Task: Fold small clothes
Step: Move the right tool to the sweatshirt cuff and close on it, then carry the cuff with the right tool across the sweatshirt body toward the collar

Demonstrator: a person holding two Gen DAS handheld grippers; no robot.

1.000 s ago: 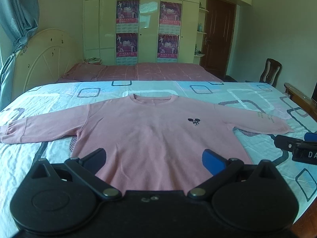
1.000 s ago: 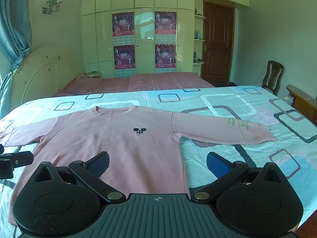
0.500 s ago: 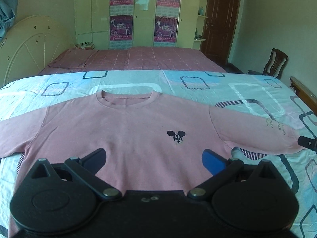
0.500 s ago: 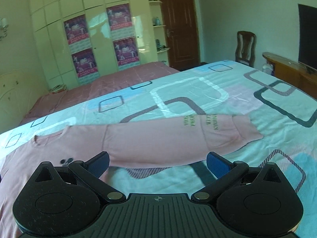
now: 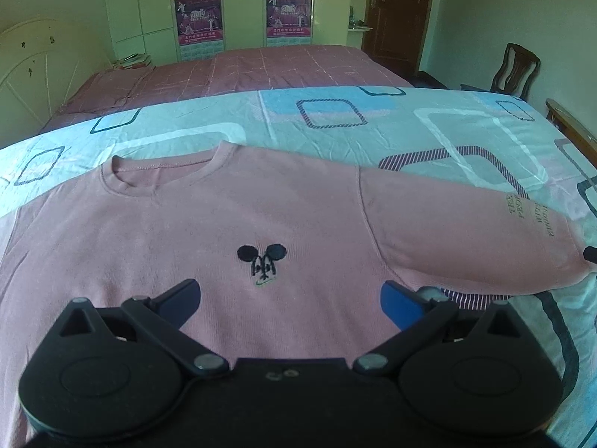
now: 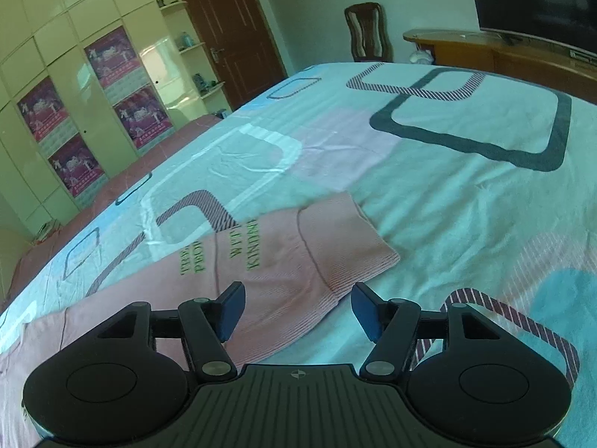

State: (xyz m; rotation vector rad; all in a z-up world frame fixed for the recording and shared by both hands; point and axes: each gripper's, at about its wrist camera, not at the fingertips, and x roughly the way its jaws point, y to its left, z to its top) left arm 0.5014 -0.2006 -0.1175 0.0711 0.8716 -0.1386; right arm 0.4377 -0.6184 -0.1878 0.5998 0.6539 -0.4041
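Pink knit long-sleeved sweatshirt (image 5: pixel 231 224) lies flat, front up, on the pale blue bedsheet with rounded-square print (image 5: pixel 429 127); we see its small black mouse-head emblem (image 5: pixel 262 259) at the chest.

Left wrist view: neckline toward 12 o'clock, hem toward 6, so the body's long axis runs 12–6. The garment's lettered sleeve (image 6: pixel 261 261) stretches away toward 3 o'clock, cuff outermost. The other sleeve leaves the picture at 9 o'clock; we cannot see its end.

Left gripper (image 5: pixel 289 298): blue pads spread wide, hovering over the lower chest, nothing between them. No cloth is pinched.

Right gripper (image 6: pixel 298 311): jaws closing, at a middling gap. In the right wrist view the ribbed cuff (image 6: pixel 343 246) sits just ahead, at about 12 to 1 o'clock, and the cuff's near corner lies between the two pads. We do not see the pads pressing on it yet. The sleeve's long axis runs from about 8 o'clock, shoulder end, to about 1 o'clock, cuff end.

Judgement: the coming move turns on this cuff. The right gripper is much the nearer; the left stands well apart over the body. We expect the cuff to be pinched and carried across toward the chest as the first sleeve fold. Folding looks barely begun: body and visible sleeve are fully spread.

Risk, as we judge it: thin knit may slip from a corner grip.
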